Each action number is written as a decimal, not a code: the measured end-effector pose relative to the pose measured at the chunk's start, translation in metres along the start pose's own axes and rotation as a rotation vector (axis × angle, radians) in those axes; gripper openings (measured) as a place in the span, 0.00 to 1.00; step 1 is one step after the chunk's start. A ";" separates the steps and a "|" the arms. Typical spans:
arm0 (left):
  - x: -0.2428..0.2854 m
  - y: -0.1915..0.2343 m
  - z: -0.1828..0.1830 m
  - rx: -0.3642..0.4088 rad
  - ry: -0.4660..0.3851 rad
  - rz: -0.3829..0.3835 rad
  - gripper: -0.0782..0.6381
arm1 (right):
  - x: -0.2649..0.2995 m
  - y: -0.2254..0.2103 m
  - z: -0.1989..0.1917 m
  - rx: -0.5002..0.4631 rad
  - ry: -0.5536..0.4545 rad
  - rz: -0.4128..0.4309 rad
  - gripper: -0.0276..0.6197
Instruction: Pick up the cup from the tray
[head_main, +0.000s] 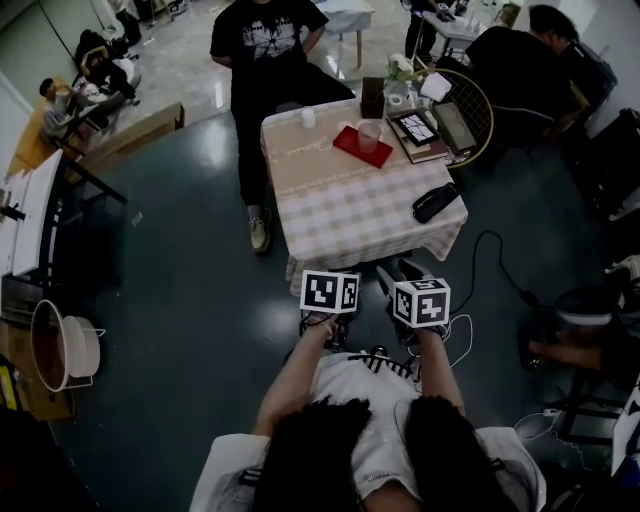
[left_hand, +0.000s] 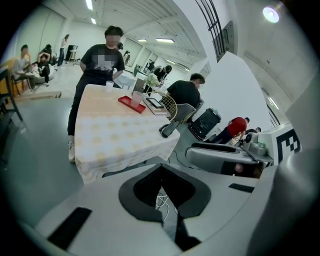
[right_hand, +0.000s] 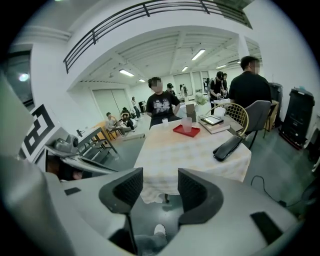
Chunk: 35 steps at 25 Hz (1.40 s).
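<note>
A clear cup (head_main: 369, 136) stands upright on a red tray (head_main: 352, 150) at the far side of a table with a checked cloth (head_main: 350, 215). Both show small in the left gripper view, cup (left_hand: 136, 99) and tray (left_hand: 129, 104), and in the right gripper view, cup (right_hand: 187, 124) and tray (right_hand: 186, 131). Both grippers hang in the air short of the table's near edge, far from the cup. My left gripper (left_hand: 162, 172) is shut and empty. My right gripper (right_hand: 160, 189) is open with only floor between its pads.
A black case (head_main: 436, 202) lies near the table's right edge. Books with a tablet (head_main: 420, 132) lie right of the tray, and a small white cup (head_main: 308, 117) stands left of it. A person (head_main: 262, 40) stands behind the table. A cable (head_main: 500, 262) runs across the floor.
</note>
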<state>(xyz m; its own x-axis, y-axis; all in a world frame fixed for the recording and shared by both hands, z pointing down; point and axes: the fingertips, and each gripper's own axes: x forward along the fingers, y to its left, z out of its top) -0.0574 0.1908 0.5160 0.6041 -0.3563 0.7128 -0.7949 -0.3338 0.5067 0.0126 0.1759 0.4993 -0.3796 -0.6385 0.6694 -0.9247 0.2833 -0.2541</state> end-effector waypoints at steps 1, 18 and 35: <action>0.000 0.004 0.003 0.007 0.004 -0.002 0.11 | 0.004 0.001 0.003 0.005 -0.001 -0.006 0.36; 0.014 0.057 0.055 -0.032 0.021 0.011 0.11 | 0.062 -0.006 0.044 0.016 0.030 -0.035 0.37; 0.092 0.090 0.180 -0.118 0.031 0.092 0.11 | 0.160 -0.078 0.153 -0.102 0.105 0.053 0.47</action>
<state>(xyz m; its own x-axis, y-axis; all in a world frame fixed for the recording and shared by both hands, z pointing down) -0.0633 -0.0287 0.5398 0.5278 -0.3527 0.7727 -0.8491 -0.1959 0.4905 0.0198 -0.0574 0.5196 -0.4180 -0.5436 0.7278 -0.8938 0.3895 -0.2224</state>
